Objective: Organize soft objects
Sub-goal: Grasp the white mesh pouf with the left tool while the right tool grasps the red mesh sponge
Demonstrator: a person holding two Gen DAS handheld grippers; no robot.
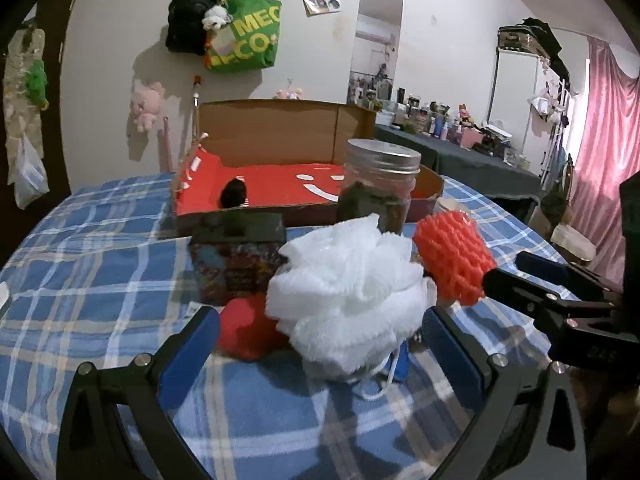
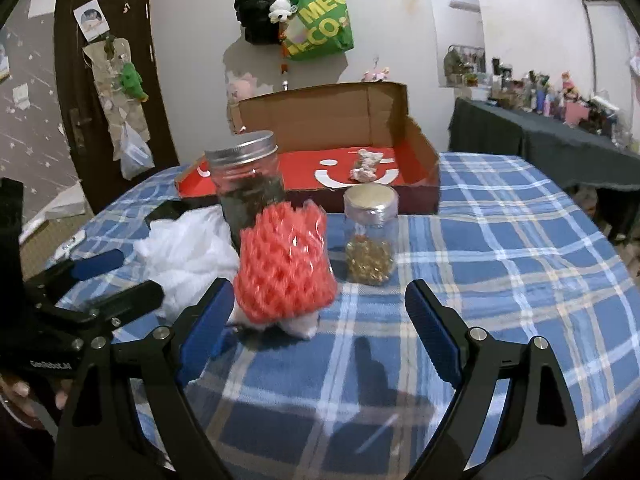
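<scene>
A white mesh bath puff [image 1: 348, 292] lies on the checked tablecloth between the open fingers of my left gripper [image 1: 320, 332]; it also shows in the right wrist view [image 2: 184, 252]. A small red soft object [image 1: 244, 328] sits at its left. A red foam net sleeve [image 2: 284, 268] stands just ahead of my open, empty right gripper [image 2: 320, 312], close to its left finger; it also shows in the left wrist view [image 1: 452, 260]. The open cardboard box [image 2: 416, 160] with a red floor holds a pale crumpled soft object [image 2: 366, 166] and a dark soft object [image 1: 234, 194].
A large jar with a metal lid [image 2: 250, 184] holds dark contents. A small jar [image 2: 370, 236] holds gold bits. A dark patterned tin box [image 1: 236, 256] stands left of the puff. Bags hang on the wall [image 2: 320, 20]. A cluttered side table [image 2: 560, 120] stands at the right.
</scene>
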